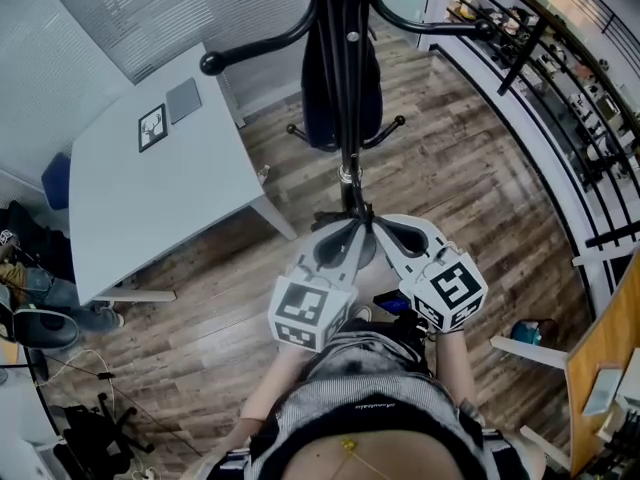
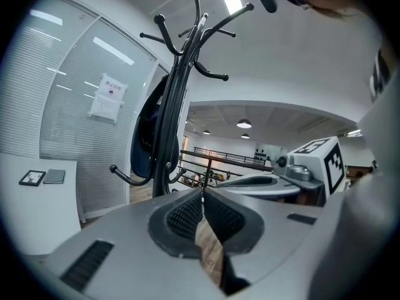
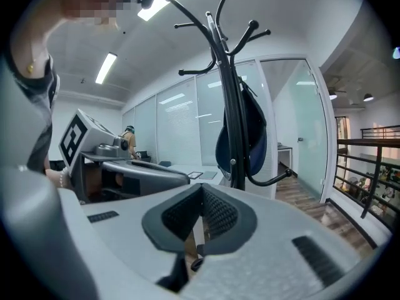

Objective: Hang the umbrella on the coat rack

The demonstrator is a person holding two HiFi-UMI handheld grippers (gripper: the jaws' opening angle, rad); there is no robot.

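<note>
1. Pointing forward side by side, the left hand-held gripper (image 1: 356,226) and the right hand-held gripper (image 1: 379,228) each have their jaws pressed together, with nothing between them.
2. Just beyond their tips rises the coat rack (image 1: 349,173).
3. The dark-blue umbrella (image 1: 340,98) hangs against its pole, above the wooden floor (image 1: 470,158).
4. A white bench (image 1: 150,203) stands to the left.

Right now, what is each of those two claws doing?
Left gripper: closed, holding nothing.
Right gripper: closed, holding nothing.

My left gripper (image 1: 356,224) and right gripper (image 1: 378,226) are pale grey, pads (image 2: 184,217) black and ribbed, marker cubes (image 1: 310,311) black-and-white; my top (image 1: 370,373) is striped
</note>
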